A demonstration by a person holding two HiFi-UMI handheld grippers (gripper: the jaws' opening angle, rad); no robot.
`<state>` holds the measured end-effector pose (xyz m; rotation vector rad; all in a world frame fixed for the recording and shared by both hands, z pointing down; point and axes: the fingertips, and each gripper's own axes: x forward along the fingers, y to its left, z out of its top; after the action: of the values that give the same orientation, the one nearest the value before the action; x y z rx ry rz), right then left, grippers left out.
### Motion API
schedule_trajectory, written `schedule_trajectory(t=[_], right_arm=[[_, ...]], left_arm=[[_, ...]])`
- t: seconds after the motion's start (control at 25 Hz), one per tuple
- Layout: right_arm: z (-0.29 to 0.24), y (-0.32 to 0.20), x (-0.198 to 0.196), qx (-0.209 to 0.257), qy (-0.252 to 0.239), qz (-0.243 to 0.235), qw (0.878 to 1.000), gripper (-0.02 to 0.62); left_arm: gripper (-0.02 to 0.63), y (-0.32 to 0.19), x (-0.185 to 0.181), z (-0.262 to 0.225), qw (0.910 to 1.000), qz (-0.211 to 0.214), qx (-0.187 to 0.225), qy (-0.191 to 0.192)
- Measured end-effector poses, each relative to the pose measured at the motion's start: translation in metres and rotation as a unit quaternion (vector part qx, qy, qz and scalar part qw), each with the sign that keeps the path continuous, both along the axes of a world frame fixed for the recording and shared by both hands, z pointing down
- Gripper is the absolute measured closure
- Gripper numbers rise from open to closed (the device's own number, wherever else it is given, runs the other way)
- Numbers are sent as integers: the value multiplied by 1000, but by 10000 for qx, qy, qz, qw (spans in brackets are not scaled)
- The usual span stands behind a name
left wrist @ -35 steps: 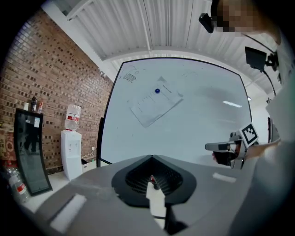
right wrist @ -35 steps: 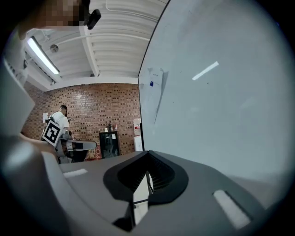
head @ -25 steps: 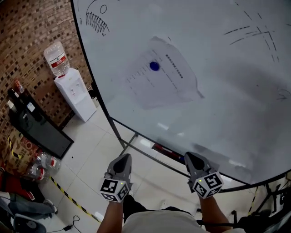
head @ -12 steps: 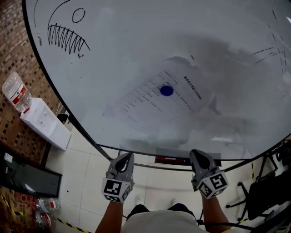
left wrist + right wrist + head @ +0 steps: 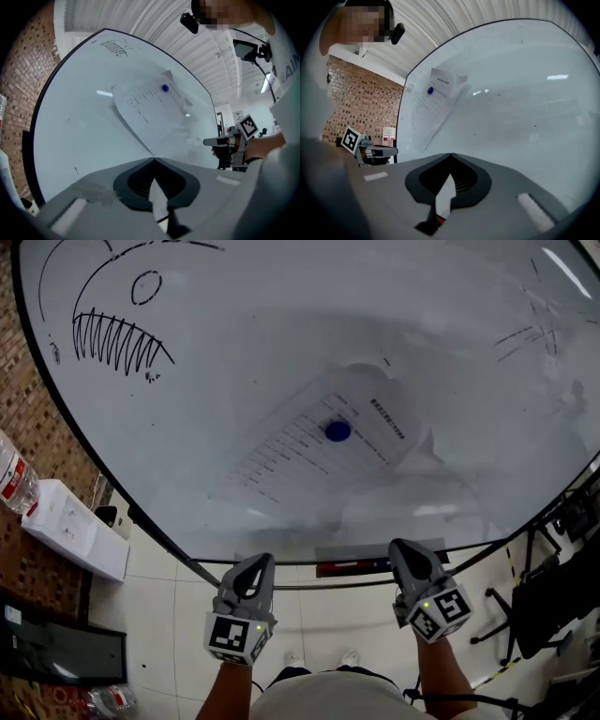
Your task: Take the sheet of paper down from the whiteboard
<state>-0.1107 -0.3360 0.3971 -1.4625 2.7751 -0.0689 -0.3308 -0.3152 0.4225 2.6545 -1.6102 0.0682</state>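
The water dispenser at the left edge carries one bottle on top, only partly in frame. A tray under the board's lower edge holds something dark and red, too small to name.

There is one whiteboard, and one sheet hangs on it a little right of centre, tilted, pinned by a single blue magnet near its upper part. One corner of the sheet curls off the board. One toothy face drawing sits at the board's upper left, and a few faint strokes mark the upper right.

There are two claws, both held below the board's lower edge and well apart from the sheet. The left claw has its jaws pressed together with nothing between them. The right claw is likewise closed tight and empty. Each points towards the board. One dark chair stands on the tiled floor at the right.
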Motion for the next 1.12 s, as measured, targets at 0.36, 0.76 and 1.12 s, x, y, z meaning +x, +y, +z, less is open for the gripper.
schedule_trajectory(t=[0.36,0.76,1.12], right_arm=[[-27,0,10,242,-79,-48,9997,589],[-108,-5,-3,959,-386,-565,9930,588],[-137,-8,-8,1205,-426,-844,9882,589]], left_arm=[[604,-7,20,-54,9955,4,910,-258],[604,-26,69,-176,9592,22,2127,-1863],[603,-45,85,-226,9320,-497,2435,-2639]])
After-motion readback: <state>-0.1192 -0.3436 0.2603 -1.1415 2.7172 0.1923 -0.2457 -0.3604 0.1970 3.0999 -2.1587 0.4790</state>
